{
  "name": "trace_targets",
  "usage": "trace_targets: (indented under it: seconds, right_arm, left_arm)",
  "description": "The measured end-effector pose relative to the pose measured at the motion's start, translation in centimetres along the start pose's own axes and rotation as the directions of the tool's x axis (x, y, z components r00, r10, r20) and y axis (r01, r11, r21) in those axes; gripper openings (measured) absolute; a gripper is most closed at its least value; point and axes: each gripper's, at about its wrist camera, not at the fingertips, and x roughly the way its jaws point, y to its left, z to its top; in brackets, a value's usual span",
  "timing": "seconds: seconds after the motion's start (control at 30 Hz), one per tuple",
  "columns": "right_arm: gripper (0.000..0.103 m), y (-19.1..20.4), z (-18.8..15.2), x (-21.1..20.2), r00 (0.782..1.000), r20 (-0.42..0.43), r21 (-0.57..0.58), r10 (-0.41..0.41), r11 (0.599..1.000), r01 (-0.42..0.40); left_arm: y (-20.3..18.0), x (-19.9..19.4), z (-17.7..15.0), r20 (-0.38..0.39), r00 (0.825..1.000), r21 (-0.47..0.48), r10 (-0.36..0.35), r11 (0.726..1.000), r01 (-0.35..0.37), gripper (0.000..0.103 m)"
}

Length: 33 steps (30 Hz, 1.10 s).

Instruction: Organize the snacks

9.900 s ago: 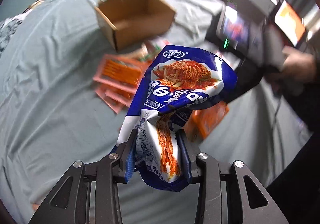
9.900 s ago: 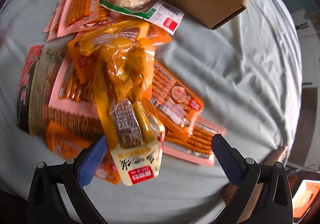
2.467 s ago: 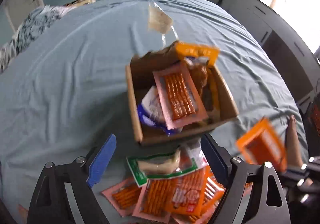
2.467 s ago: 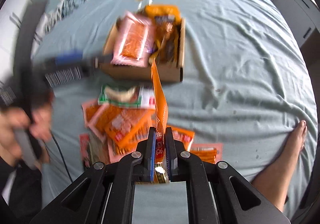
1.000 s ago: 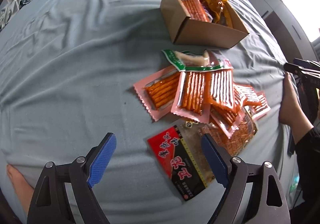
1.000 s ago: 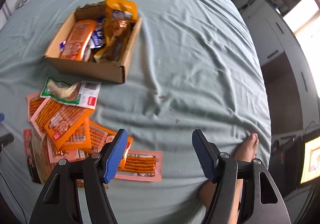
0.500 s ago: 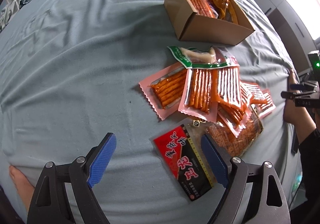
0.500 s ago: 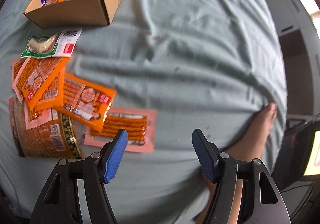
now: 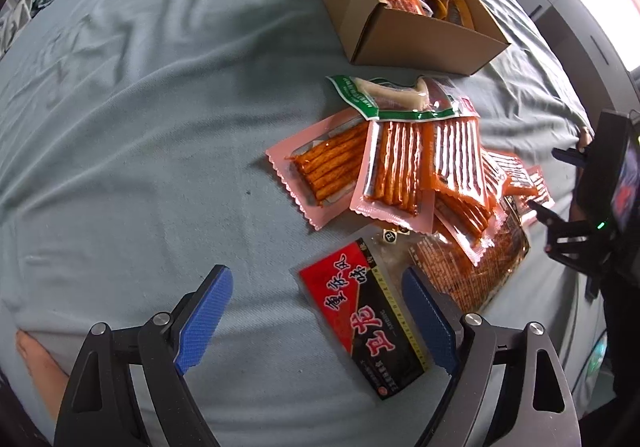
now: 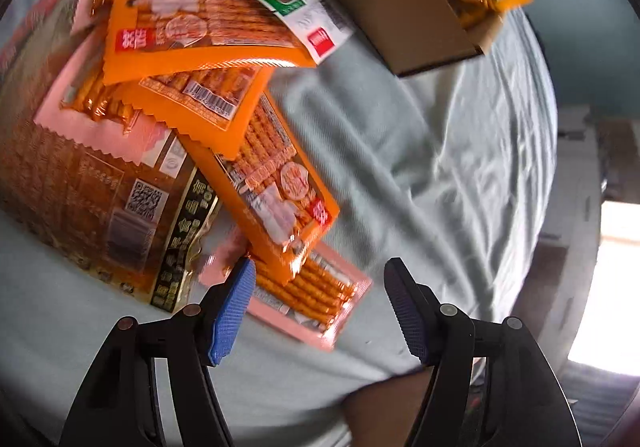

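Flat orange and pink snack packets (image 9: 400,171) are heaped beside a part-filled cardboard box (image 9: 416,43); barcodes are seen only by the right wrist view, both grippers' fingers (image 10: 232,307) parted and empty, the right gripper's (image 10: 320,303) having just been closing.

Wrinkled blue-grey bedsheet (image 9: 140,119) carries a cardboard box (image 9: 416,43) and perhaps ten snack packets (image 9: 396,167).

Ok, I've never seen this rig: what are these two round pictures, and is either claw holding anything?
No robot here: a person carries a two-finger claw in each hand, with a fisheye camera on each looking along the fingers. One picture is from the left claw, open and empty above a red-and-black packet. The other is from the right claw, open over a pink snack packet, its jaws just closing slightly with nothing gripped. Loose packets lie on a blue-grey sheet beside a partly filled cardboard box.
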Motion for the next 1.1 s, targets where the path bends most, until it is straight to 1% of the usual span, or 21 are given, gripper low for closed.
trace_targets:
  seconds: [0.07,0.1,0.13,0.17,0.2,0.27,0.3,0.33,0.4,0.43,0.5,0.53,0.57,0.6,0.67,0.77,0.8,0.9,0.93,0.97,1.1]
  right_arm:
    - [0.046,0.7,0.1,0.3,1.000,0.013,-0.021,-0.021,1.000,0.021]
    - [0.041,1.0,0.4,0.6,1.000,0.013,-0.029,-0.023,0.999,0.023]
    - [0.027,1.3,0.4,0.8,1.000,0.007,-0.032,-0.018,0.999,0.018]
    - [0.017,1.5,0.6,1.2,1.000,-0.003,-0.040,-0.005,0.999,0.004]
    - [0.017,1.8,0.6,1.5,1.000,-0.011,-0.054,0.008,0.999,-0.008]
    - [0.012,2.2,1.0,1.0,1.000,0.009,-0.065,0.016,0.998,-0.016]
    - [0.010,1.9,1.0,0.9,0.999,0.011,-0.059,0.046,0.997,-0.045]
    - [0.005,1.5,0.8,0.2,0.997,0.012,-0.046,0.073,0.996,-0.072]
    - [0.005,-0.1,0.8,-0.5,0.991,0.026,0.010,0.128,0.992,-0.128]
    - [0.005,-1.1,0.7,-0.7,0.985,0.034,0.044,0.170,0.984,-0.171]
    - [0.004,-3.5,0.3,-1.3,0.964,0.061,0.126,0.260,0.956,-0.265]
    - [0.004,-4.6,0.1,-1.3,0.955,0.068,0.153,0.289,0.943,-0.296]
    - [0.003,-5.8,-0.2,-1.4,0.943,0.077,0.192,0.324,0.923,-0.333]
    - [0.003,-7.2,-0.7,-1.4,0.923,0.085,0.245,0.375,0.890,-0.384]
    - [0.003,-9.1,-1.7,-0.8,0.899,0.086,0.301,0.430,0.849,-0.435]
    - [0.003,-11.2,-3.0,1.0,0.861,0.047,0.372,0.507,0.791,-0.486]
    - [0.003,-11.6,-3.6,1.7,0.854,0.038,0.392,0.519,0.778,-0.490]
    - [0.003,-11.5,-3.7,2.1,0.847,0.025,0.412,0.531,0.767,-0.493]
    - [0.003,-11.4,-3.6,2.3,0.850,0.023,0.413,0.526,0.770,-0.487]
    - [0.003,-11.2,-3.5,2.4,0.854,0.017,0.410,0.521,0.775,-0.481]
    - [0.003,-9.4,-2.7,2.2,0.883,-0.006,0.359,0.470,0.825,-0.436]
  left_arm:
    - [0.2,0.1,0.0,-0.002,1.000,-0.006,-0.003,1.000,0.003,0.088]
    - [0.3,0.1,0.0,-0.002,1.000,-0.009,-0.002,1.000,0.002,0.088]
    - [0.4,0.1,0.0,-0.003,1.000,-0.011,-0.002,1.000,0.002,0.088]
    - [0.4,0.1,0.0,-0.004,1.000,-0.014,-0.001,1.000,0.001,0.088]
    - [0.5,0.2,0.0,-0.005,1.000,-0.018,-0.001,1.000,0.001,0.088]
    - [0.6,0.2,0.0,-0.007,1.000,-0.027,-0.005,1.000,0.005,0.088]
    - [0.7,0.2,0.0,-0.009,1.000,-0.031,-0.008,1.000,0.008,0.088]
    - [0.6,0.2,0.0,-0.009,1.000,-0.031,-0.011,0.999,0.010,0.088]
    - [0.5,0.2,0.0,-0.007,1.000,-0.025,-0.010,1.000,0.010,0.088]
    - [0.5,0.2,0.0,-0.007,1.000,-0.021,-0.007,1.000,0.007,0.088]
    - [0.4,0.3,-0.1,-0.011,1.000,-0.016,-0.002,1.000,0.002,0.088]
    - [0.4,0.4,-0.1,-0.013,1.000,-0.018,0.000,1.000,0.000,0.088]
    - [0.5,0.6,-0.1,-0.016,1.000,-0.022,0.000,1.000,0.000,0.088]
    - [0.5,0.7,-0.1,-0.018,1.000,-0.025,0.000,1.000,0.000,0.088]
    - [0.5,0.8,-0.1,-0.021,1.000,-0.026,0.002,1.000,-0.003,0.088]
    - [0.2,1.1,-0.1,-0.023,1.000,-0.015,0.012,1.000,-0.012,0.088]
    - [0.0,1.1,-0.1,-0.024,1.000,-0.009,0.016,1.000,-0.017,0.088]
    - [-0.3,1.4,0.0,-0.028,0.999,0.005,0.028,1.000,-0.028,0.088]
    - [-0.4,1.6,0.0,-0.032,0.999,0.009,0.031,0.999,-0.031,0.088]
    - [-0.5,1.7,0.0,-0.034,0.999,0.010,0.032,0.999,-0.032,0.088]
    - [-1.0,2.1,0.1,-0.040,0.999,0.023,0.032,0.999,-0.031,0.088]
